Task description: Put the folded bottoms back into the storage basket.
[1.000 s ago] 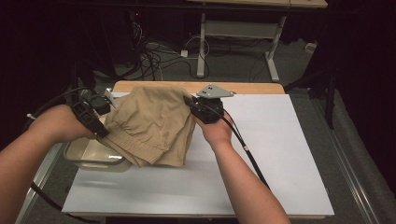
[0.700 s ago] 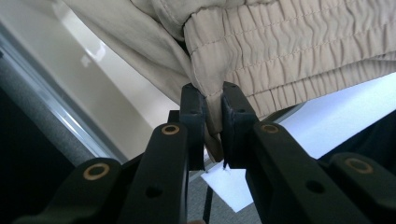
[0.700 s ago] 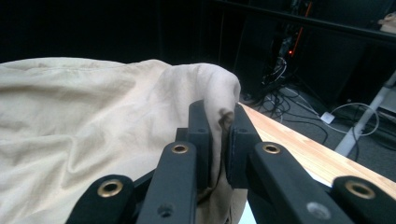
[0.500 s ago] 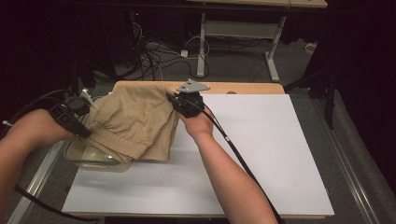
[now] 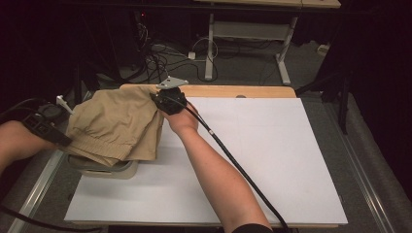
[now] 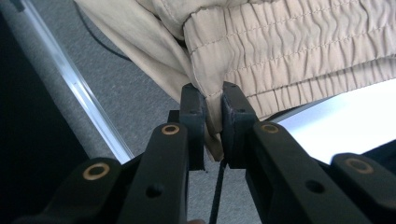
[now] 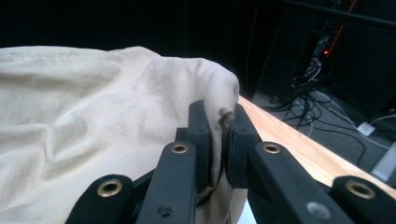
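Note:
Folded tan shorts (image 5: 116,124) with an elastic waistband (image 6: 299,51) hang over the table's left edge, above a clear plastic bin (image 5: 104,167). My left gripper (image 5: 53,127) is at the far left, off the table's side, shut on the waistband corner (image 6: 212,100). My right gripper (image 5: 163,99) is near the table's back edge, shut on a fold of the tan cloth (image 7: 219,116). The shorts (image 7: 79,126) spread to the left of that gripper's jaws.
A white sheet (image 5: 252,160) covers the wooden table (image 5: 233,91). A metal rail (image 5: 36,194) runs along the table's left side. Cables (image 5: 155,53) and a desk frame (image 5: 243,31) lie on the floor beyond. The right gripper's cable (image 5: 228,158) trails across the sheet.
Both grippers have carried the shorts to the left. The cloth now hangs past the table's left edge and covers more of the bin.

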`<state>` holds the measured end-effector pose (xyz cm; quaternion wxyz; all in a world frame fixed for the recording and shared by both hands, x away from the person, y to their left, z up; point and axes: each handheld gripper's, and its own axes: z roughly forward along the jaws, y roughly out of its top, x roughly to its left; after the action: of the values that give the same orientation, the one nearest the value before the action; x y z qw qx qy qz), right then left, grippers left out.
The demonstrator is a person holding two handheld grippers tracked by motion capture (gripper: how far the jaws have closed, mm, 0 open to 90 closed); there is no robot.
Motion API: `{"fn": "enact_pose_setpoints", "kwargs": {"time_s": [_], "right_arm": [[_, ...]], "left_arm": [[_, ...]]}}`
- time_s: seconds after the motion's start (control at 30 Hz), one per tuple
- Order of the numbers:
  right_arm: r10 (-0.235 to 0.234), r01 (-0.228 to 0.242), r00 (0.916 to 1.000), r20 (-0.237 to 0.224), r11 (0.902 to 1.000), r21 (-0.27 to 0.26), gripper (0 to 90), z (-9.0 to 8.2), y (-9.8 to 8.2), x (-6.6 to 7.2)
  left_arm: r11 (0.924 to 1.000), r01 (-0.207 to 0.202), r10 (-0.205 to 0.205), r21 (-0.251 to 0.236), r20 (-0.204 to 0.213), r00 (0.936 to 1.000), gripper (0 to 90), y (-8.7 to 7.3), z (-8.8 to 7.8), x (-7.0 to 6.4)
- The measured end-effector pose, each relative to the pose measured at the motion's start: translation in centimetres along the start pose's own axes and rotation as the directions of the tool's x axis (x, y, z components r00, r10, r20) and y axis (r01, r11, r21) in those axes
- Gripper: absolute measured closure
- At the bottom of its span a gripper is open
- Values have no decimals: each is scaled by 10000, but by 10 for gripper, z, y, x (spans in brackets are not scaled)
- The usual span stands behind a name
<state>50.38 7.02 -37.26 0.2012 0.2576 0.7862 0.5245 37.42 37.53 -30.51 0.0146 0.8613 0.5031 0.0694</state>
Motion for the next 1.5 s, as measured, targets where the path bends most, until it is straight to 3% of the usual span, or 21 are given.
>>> {"fn": "enact_pose_setpoints", "kwargs": {"time_s": [0.17, 0.33, 0.47, 0.63, 0.8, 0.93, 1.07, 1.17, 1.33, 1.5], "right_arm": [[-35, 42, 9998, -219, 9994, 335, 839, 22, -3, 7], [-89, 102, 9998, -167, 9972, 742, 830, 40, -14, 13], [28, -10, 9999, -163, 9939, 1100, 828, 45, -21, 8], [-274, 280, 9996, -62, 9894, 1427, 818, 46, -24, 3], [-114, 119, 9999, -46, 9901, 1397, 817, 44, -24, 1], [-621, 620, 9981, -38, 9877, 1434, 791, 46, -30, 9], [-169, 182, 9998, -95, 9883, 1515, 618, 44, -28, 4], [40, 12, 9993, -364, 9899, 1417, 439, 34, -27, -1], [453, -337, 9945, -947, 9921, 1205, 279, 16, -32, -7], [627, -522, 9939, -904, 9920, 1147, 117, -1, -45, -11]], "left_arm": [[9995, 237, -235, 206, -93, 9997, 794, -11, 7, 8], [9989, 78, -75, 453, -80, 9999, 790, -13, 17, 7], [9992, 61, -66, 393, 111, 9999, 789, -14, 22, 6], [9984, -205, 183, 530, 409, 9990, 786, -13, 28, -3], [9971, -296, 266, 698, 429, 9987, 786, -11, 28, -6], [9975, -254, 222, 659, 493, 9985, 782, -15, 26, -4], [9988, -161, 142, 467, 420, 9990, 742, -17, 27, -3], [9997, 67, -76, 251, 371, 9993, 611, -15, 25, -1], [9960, 334, -318, -830, 203, 9993, 466, -11, 14, -1], [9924, -49, 49, -1232, -3, 10000, 370, 0, 15, -10]]}}
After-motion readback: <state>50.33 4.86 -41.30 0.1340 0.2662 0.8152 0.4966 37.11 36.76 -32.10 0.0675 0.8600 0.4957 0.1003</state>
